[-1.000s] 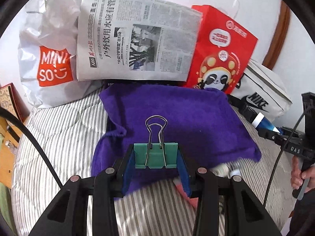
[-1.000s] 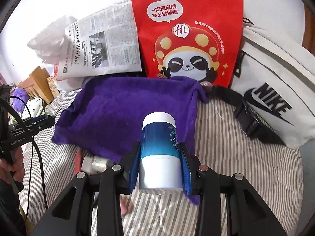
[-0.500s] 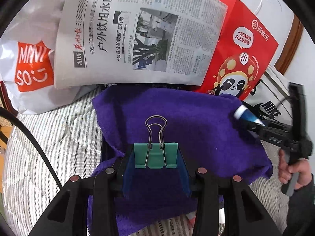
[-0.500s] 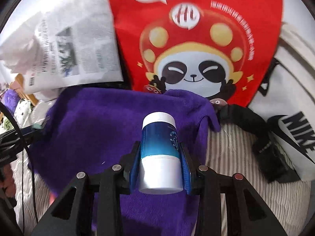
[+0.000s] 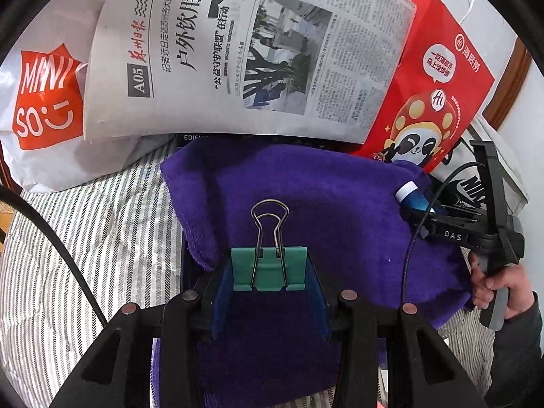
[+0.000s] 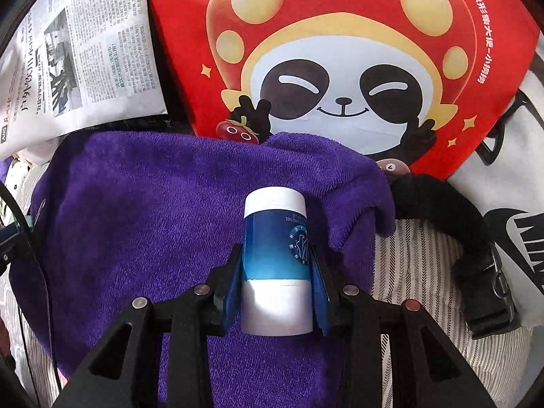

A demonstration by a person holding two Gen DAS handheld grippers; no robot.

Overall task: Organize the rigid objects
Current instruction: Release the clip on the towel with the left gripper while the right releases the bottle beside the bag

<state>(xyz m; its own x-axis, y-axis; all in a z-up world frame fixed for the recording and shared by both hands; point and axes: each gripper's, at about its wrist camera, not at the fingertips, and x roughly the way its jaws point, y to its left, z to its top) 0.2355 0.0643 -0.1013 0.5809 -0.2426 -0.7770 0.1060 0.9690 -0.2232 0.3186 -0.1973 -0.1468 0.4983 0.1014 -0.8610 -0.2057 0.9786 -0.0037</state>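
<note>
My left gripper [image 5: 268, 272] is shut on a green binder clip [image 5: 268, 267] with its wire handles pointing forward, held over a purple towel [image 5: 323, 197]. My right gripper [image 6: 277, 268] is shut on a blue and white bottle [image 6: 276, 244], held over the far right part of the same towel [image 6: 153, 210]. In the left wrist view the right gripper [image 5: 418, 212] and the bottle [image 5: 411, 199] show at the towel's right edge.
A newspaper [image 5: 244, 51], a white Miniso bag [image 5: 44, 102] and a red panda bag [image 5: 431, 102] stand behind the towel. A white Nike bag [image 6: 510, 187] with a black strap [image 6: 476, 248] lies at the right. The striped sheet [image 5: 102, 238] surrounds the towel.
Both grippers have moved forward over the purple towel toward the bags, each keeping its hold. The right gripper with the bottle has come into the left wrist view.
</note>
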